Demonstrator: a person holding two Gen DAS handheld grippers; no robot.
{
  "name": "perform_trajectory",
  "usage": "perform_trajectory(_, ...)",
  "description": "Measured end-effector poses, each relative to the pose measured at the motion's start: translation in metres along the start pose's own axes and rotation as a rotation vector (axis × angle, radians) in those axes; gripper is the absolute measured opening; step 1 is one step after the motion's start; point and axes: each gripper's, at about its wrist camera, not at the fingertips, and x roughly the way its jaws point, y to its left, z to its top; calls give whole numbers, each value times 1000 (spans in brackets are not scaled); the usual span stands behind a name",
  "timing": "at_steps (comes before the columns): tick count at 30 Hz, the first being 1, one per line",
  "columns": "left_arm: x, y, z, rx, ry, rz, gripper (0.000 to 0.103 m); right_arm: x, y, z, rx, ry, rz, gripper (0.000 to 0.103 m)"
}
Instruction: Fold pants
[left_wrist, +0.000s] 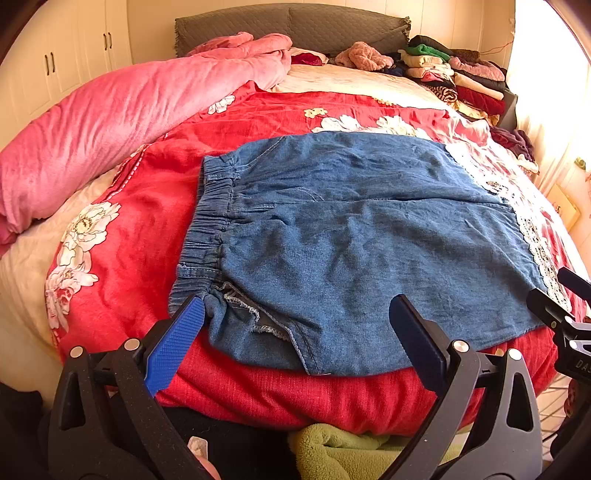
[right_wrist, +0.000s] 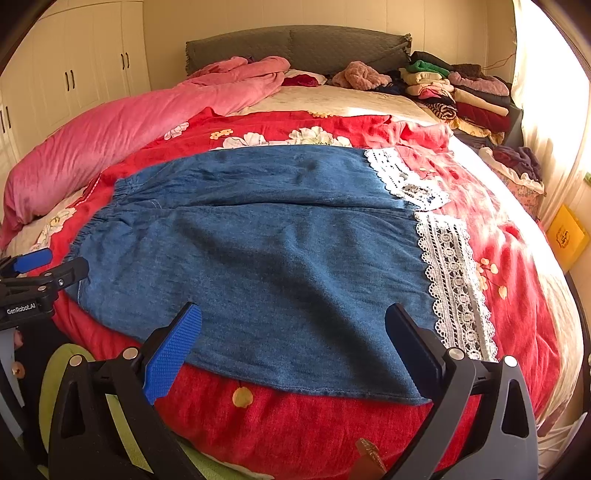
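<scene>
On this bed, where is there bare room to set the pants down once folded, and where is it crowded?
Free: the cream sheet between the pink duvet and the clothes stack, and the red floral cover right of the pants' lace hems. Crowded: the stack's far right corner and the duvet's left edge.

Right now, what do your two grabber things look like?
Both look alike. The left gripper and right gripper have black triangular frames with silver bolts. Each has one bright blue bumpy pad and one dark pad. White "GenRobot.AI" lettering marks the left one's side.

denim pants flat, red bedspread
</scene>
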Motion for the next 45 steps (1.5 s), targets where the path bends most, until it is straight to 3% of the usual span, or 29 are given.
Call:
perform_trajectory(14, 0, 2, 2, 5, 0, 5, 94, 7, 3, 2, -12, 6, 6, 99)
perform_trajectory(22, 16, 13, 14, -2, 7, 30, 94, 27, 11, 23, -49, 28, 45, 99)
perform_trajectory(31, 40, 47, 46, -38, 17, 79, 94, 62, 21, 67, -104, 33, 99, 99)
perform_trajectory(45, 92, 97, 106, -96, 65, 66, 94, 132, 42, 157, -192, 45, 243, 99)
